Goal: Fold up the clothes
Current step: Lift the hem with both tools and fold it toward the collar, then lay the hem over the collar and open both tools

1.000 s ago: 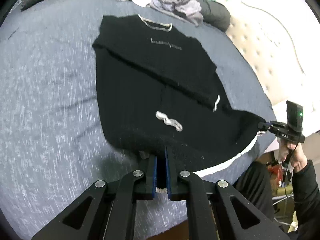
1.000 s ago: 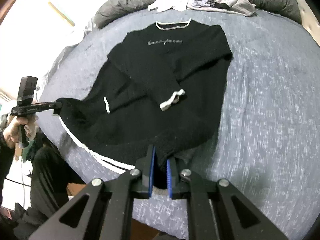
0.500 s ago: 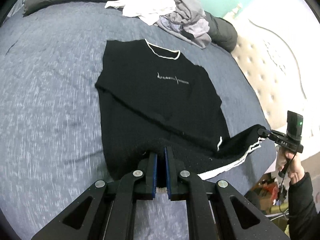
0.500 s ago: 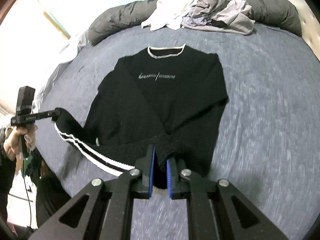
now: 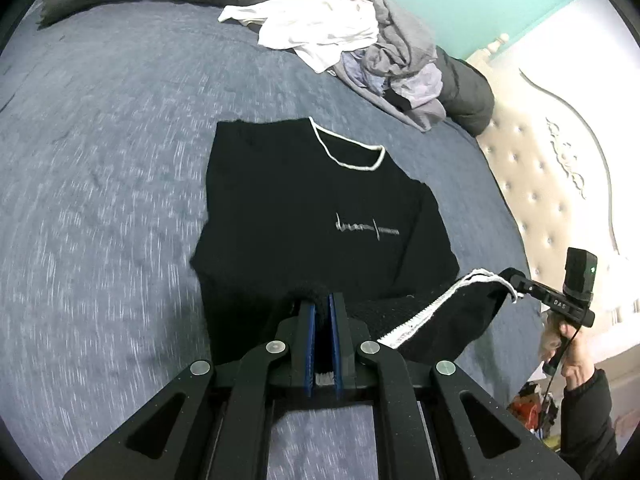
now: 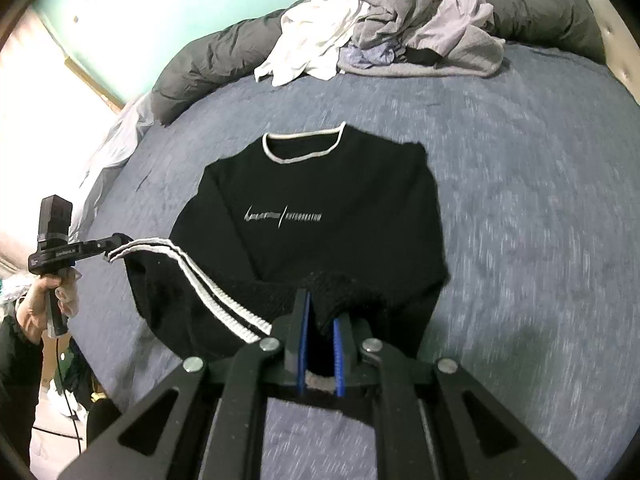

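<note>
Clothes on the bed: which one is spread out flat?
The black sweater with the white collar; its hem is lifted by the tongs. The white and grey clothes lie crumpled in a heap behind it.

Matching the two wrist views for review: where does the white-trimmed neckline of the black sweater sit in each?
Left wrist: neckline above centre, slightly right, slanting down to the right.
Right wrist: neckline just left of centre, upper half, nearly level.
Shared landmark: the pile of clothes beyond the black sweater.
</note>
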A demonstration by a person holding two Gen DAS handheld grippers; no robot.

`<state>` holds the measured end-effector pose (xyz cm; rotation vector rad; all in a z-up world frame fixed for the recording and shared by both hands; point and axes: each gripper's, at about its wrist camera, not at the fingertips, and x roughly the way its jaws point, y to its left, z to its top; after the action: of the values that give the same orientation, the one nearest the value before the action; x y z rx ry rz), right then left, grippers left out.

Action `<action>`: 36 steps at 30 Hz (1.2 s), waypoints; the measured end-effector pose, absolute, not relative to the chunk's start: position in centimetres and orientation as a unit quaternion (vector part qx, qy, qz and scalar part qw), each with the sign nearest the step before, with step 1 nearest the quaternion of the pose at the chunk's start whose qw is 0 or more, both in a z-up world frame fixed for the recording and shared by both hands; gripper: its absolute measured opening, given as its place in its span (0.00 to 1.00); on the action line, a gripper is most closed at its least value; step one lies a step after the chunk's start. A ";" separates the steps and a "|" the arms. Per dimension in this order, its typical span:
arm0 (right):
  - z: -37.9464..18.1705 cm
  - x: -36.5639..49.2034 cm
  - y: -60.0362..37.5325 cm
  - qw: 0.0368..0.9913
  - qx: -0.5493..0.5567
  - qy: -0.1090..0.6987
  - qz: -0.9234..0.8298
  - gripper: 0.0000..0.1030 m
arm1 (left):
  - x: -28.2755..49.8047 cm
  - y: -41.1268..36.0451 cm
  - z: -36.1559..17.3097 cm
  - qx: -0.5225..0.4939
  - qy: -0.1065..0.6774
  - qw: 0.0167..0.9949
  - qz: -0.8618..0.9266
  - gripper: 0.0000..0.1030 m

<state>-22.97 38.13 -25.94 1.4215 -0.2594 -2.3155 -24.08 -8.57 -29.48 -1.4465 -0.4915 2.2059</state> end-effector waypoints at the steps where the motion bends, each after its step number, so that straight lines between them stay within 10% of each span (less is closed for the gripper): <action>1: -26.0 -23.8 38.2 0.203 0.510 -0.093 -0.831 0.09 | -24.9 -8.6 -29.6 -0.525 -0.180 0.225 0.801 0.07; 36: -34.6 -44.9 39.7 0.146 0.502 -0.156 -0.838 0.09 | -45.4 -8.1 -36.9 -0.545 -0.199 0.170 0.797 0.11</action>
<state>-44.91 39.67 -34.64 1.4458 -0.4492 -2.4118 -45.36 -8.07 -36.86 -1.5468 -0.5665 2.2630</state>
